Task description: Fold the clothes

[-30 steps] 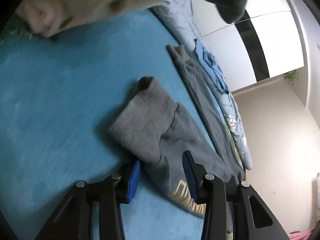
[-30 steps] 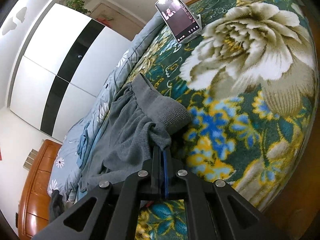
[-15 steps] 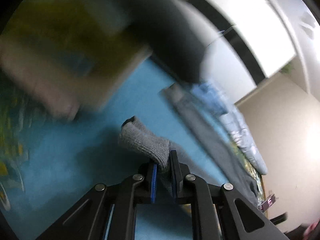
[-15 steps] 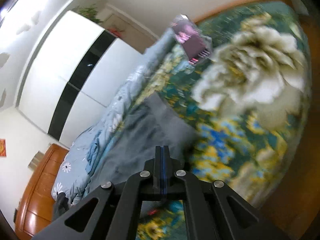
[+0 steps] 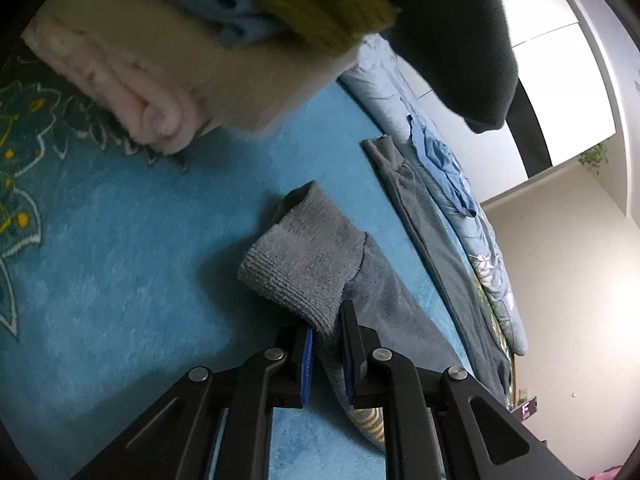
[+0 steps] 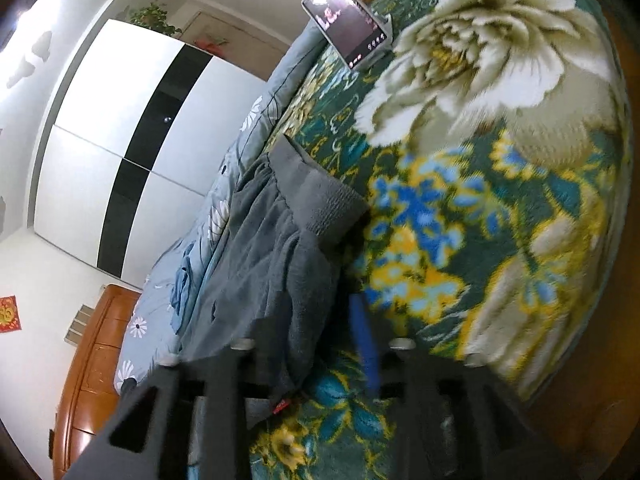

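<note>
Grey sweatpants (image 5: 372,280) lie on a blue blanket (image 5: 120,248). In the left wrist view my left gripper (image 5: 326,344) is shut on the ribbed leg cuff (image 5: 308,260), which stands up between the blue pads. In the right wrist view the same grey sweatpants (image 6: 276,248) lie on a floral bedspread (image 6: 500,184), waistband (image 6: 320,196) toward the far side. My right gripper (image 6: 320,344) is blurred and open, its fingers spread; the fabric lies between them, not pinched.
A stack of folded clothes (image 5: 192,40) sits at the top left of the left wrist view. A light blue quilt (image 5: 440,152) runs along the bed's far edge. A phone on a stand (image 6: 348,36) sits on the bedspread. A white wardrobe (image 6: 132,140) stands behind.
My left gripper has closed on the leg cuff, which it straddled open a second ago. My right gripper was shut on the waist fabric and has now opened and let it go.
</note>
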Motion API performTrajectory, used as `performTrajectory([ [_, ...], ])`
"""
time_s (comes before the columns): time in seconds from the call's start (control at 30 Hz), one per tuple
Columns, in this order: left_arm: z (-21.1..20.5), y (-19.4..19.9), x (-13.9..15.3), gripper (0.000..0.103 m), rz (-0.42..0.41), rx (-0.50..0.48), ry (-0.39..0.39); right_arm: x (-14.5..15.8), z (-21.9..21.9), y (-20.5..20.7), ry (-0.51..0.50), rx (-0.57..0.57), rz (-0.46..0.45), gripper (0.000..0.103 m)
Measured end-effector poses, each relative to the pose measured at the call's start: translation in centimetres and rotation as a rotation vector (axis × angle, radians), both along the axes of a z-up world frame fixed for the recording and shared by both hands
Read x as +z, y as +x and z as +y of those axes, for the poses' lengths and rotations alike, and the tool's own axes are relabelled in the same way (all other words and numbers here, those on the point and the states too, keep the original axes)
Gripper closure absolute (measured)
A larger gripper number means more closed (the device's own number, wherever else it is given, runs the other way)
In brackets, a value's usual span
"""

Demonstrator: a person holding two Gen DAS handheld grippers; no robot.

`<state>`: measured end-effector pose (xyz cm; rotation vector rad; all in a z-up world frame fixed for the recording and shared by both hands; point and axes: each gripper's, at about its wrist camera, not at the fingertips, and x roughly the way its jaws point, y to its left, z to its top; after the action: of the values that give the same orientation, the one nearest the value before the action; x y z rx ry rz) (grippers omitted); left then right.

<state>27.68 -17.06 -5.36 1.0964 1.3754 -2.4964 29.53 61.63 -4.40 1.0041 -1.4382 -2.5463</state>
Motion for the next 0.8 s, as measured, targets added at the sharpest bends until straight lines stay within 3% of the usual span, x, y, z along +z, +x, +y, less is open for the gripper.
performTrajectory([
  [0.1, -0.4, 0.2, -0.6, 0.074, -0.012, -0.009, 0.028, -0.4, -0.8, -0.7, 0.008, 0.01, -0.016, 0.063],
  [0.17, -0.5, 0.4, -1.1, 0.071, -0.002, -0.014, 0.05, -0.3, -1.2, -1.1, 0.005, 0.019, -0.008, 0.061],
  [0.37, 0.5, 0.3, -0.1, 0.058, -0.009, -0.03, -0.039, -0.5, -2.5, -2.9, 0.027, 0.116, 0.028, 0.057],
  [0.53, 1.6, -0.9, 1.1, 0.056, -0.1, -0.041, -0.145, -0.6, -2.5, -3.7, 0.037, 0.231, 0.068, 0.057],
  [0.67, 2.0, -1.2, 1.4, 0.054, -0.161, 0.006, -0.17, -1.2, -1.8, -3.9, -0.007, 0.289, 0.095, 0.057],
  [0.8, 2.0, -1.3, 1.3, 0.045, -0.145, 0.028, -0.152, -1.4, -1.4, -3.7, -0.061, 0.257, 0.087, 0.057],
])
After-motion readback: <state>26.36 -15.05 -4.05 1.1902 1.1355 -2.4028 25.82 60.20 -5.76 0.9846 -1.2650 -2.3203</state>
